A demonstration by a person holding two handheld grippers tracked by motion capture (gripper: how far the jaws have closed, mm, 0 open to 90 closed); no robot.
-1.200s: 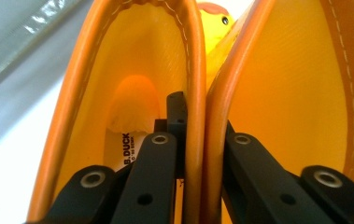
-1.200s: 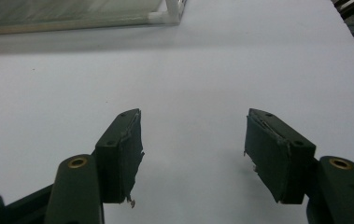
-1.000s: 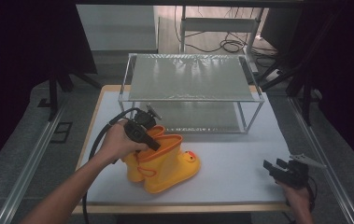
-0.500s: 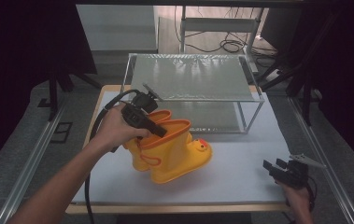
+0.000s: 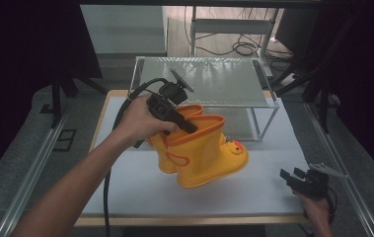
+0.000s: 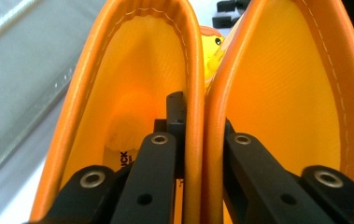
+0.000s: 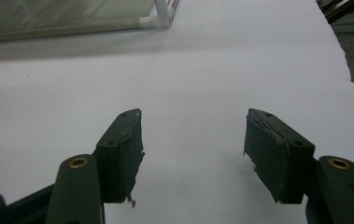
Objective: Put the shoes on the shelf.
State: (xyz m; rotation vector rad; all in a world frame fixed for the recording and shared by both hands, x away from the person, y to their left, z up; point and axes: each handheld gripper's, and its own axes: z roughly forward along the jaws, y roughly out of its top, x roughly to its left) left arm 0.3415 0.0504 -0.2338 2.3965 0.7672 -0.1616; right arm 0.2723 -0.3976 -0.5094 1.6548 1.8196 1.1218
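Observation:
A pair of yellow rubber boots (image 5: 199, 153) with orange cuffs and a duck face on the toe hangs tilted above the white table (image 5: 140, 192). My left gripper (image 5: 187, 126) is shut on the two touching cuffs. In the left gripper view the gripper (image 6: 198, 116) has one jaw inside each boot (image 6: 137, 70), pinching the two cuff walls together. My right gripper (image 5: 290, 177) rests low at the table's front right corner. Its jaws (image 7: 193, 149) stand open over bare white tabletop with nothing between them.
A metal-framed rack with a translucent top shelf (image 5: 204, 81) stands at the back of the table, just behind the boots. A black cable trails from the left gripper down past the forearm. Dark floor and rails flank the table.
My left hand has lifted the boots off the table and carried them slightly right, toward the rack; they now hang tilted. The right gripper has stayed put.

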